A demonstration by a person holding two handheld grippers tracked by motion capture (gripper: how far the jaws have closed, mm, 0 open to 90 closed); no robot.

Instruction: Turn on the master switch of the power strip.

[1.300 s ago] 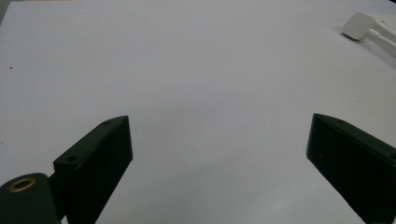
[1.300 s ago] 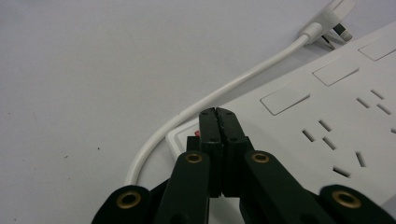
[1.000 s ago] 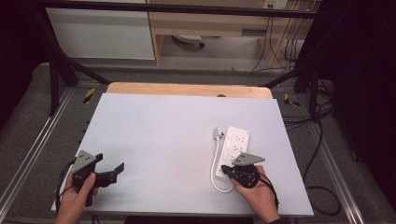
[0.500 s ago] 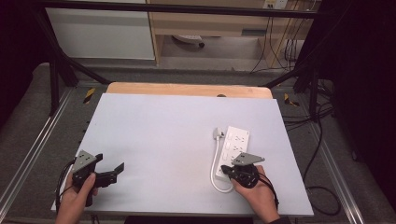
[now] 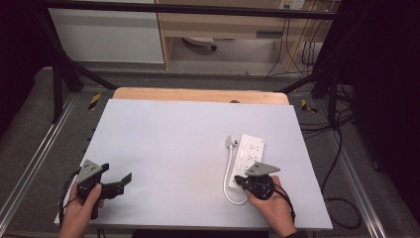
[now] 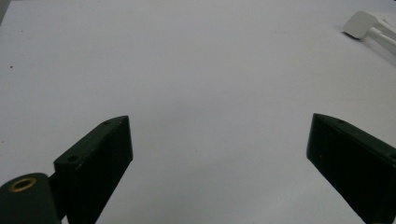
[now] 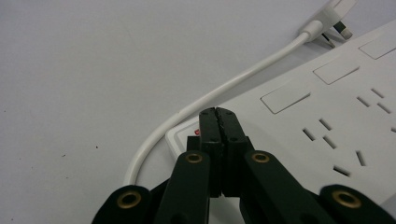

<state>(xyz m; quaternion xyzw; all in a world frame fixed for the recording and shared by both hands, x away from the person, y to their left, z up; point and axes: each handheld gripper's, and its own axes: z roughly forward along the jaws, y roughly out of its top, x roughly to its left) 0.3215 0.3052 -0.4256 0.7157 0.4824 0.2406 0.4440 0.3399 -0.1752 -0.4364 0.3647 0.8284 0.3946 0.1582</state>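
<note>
Right gripper (image 7: 218, 112) jaws pressed together, nothing between, tips over near end of power strip (image 7: 327, 107), by red-marked switch. Likely pressing switch: push straight down, keep tips off cable (image 7: 219, 91) curving just left. Left gripper (image 5: 116, 184) open, idle, well apart.

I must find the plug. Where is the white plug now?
In the high view, the white plug lies on the table's right half, just left of the power strip's far end.

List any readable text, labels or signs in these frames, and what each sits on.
No readable text in these frames.
Power strip: a small red mark beside the right gripper, mostly hidden by its shut jaws; unreadable.
Floor markers: yellow-and-black hazard stripes, no words.
White table: unmarked.
</note>
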